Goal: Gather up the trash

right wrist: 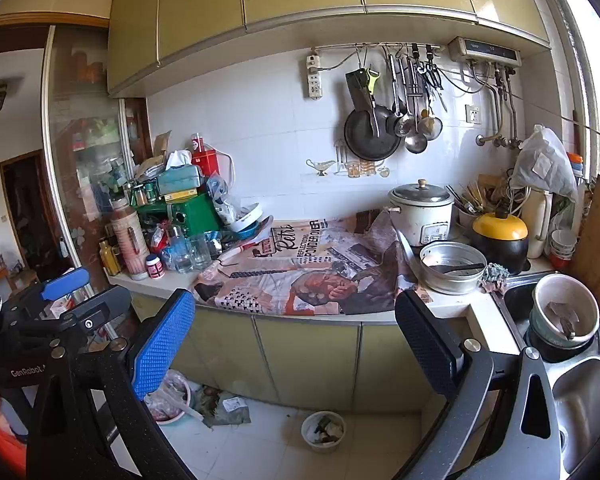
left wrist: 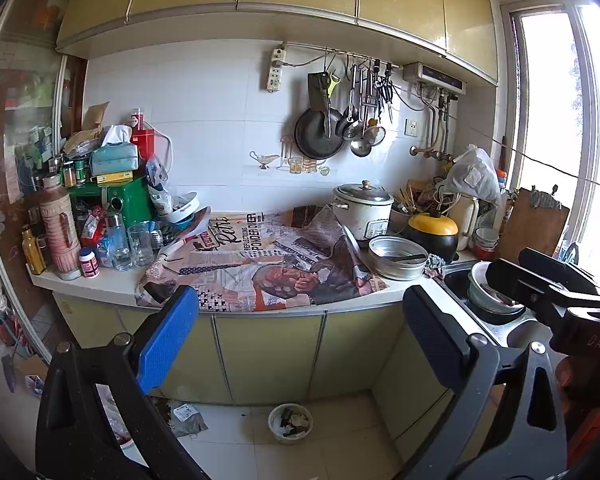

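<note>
A small white bowl of trash scraps (left wrist: 291,424) stands on the floor tiles below the counter; it also shows in the right wrist view (right wrist: 323,431). Crumpled wrappers and a plastic bag (left wrist: 188,420) lie on the floor to its left, also in the right wrist view (right wrist: 228,406). Newspaper sheets (left wrist: 260,264) cover the counter. My left gripper (left wrist: 300,344) is open and empty, held in front of the cabinets. My right gripper (right wrist: 296,344) is open and empty, beside the left one.
The counter's left end is crowded with bottles, glasses and a green box (left wrist: 128,200). A rice cooker (left wrist: 364,208), a metal pan (left wrist: 398,256) and a yellow-lidded pot (left wrist: 432,232) stand at the right. The sink (right wrist: 580,400) holds stacked bowls (right wrist: 562,316). A pink basin (right wrist: 172,400) is on the floor.
</note>
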`<action>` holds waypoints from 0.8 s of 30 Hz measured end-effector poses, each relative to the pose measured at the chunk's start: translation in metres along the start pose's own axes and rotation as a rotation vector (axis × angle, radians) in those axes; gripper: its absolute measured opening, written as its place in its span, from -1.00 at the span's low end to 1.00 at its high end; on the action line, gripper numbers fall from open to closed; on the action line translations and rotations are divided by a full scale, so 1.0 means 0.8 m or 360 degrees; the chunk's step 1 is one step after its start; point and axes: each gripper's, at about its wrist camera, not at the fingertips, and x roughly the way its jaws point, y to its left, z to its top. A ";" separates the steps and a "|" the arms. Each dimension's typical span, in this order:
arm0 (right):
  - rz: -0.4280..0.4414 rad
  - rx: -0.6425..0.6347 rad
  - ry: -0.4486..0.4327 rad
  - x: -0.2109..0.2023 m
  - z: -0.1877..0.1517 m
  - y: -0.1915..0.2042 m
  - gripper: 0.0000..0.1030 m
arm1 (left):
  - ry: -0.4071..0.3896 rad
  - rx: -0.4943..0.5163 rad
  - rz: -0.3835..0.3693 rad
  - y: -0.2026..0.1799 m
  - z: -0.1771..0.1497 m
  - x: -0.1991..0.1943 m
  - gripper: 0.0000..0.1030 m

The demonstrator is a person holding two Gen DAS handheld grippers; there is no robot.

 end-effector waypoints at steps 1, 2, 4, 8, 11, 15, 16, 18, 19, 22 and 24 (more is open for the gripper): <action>0.0000 0.0000 0.0003 0.000 0.000 -0.001 0.94 | 0.0000 0.0000 -0.0001 0.000 0.000 0.000 0.99; -0.0001 0.0002 0.0005 0.000 0.000 -0.001 0.94 | 0.0000 -0.0001 -0.0004 -0.001 0.001 0.001 0.99; -0.0002 0.0003 0.0007 0.000 0.001 -0.001 0.94 | -0.0002 -0.0003 -0.0007 -0.003 0.002 0.002 0.99; 0.0000 0.0006 0.0004 0.000 0.001 -0.001 0.94 | -0.0002 -0.0009 -0.0014 -0.005 0.003 0.003 0.99; 0.0002 0.0007 0.0010 0.001 0.001 -0.001 0.94 | -0.0004 -0.0010 -0.0011 -0.005 0.004 0.004 0.99; 0.0002 0.0004 0.0009 0.001 0.002 0.000 0.94 | -0.0009 -0.0008 -0.0010 -0.010 0.004 0.006 0.99; 0.0003 0.0003 0.0009 0.002 0.002 0.001 0.94 | -0.0009 -0.0005 -0.0010 -0.011 0.004 0.007 0.99; 0.0001 0.0003 0.0008 0.002 0.002 0.001 0.94 | -0.0007 0.0001 -0.0006 -0.014 0.004 0.008 0.99; -0.0001 0.0003 0.0008 0.002 0.002 0.002 0.94 | -0.0009 0.0003 -0.0005 -0.015 0.004 0.009 0.99; 0.0000 0.0005 0.0008 0.002 0.002 0.002 0.94 | -0.0011 0.0002 -0.0002 -0.017 0.003 0.009 0.99; -0.0001 0.0006 0.0008 0.002 0.001 0.003 0.94 | -0.0010 0.0002 -0.0007 -0.016 0.003 0.009 0.99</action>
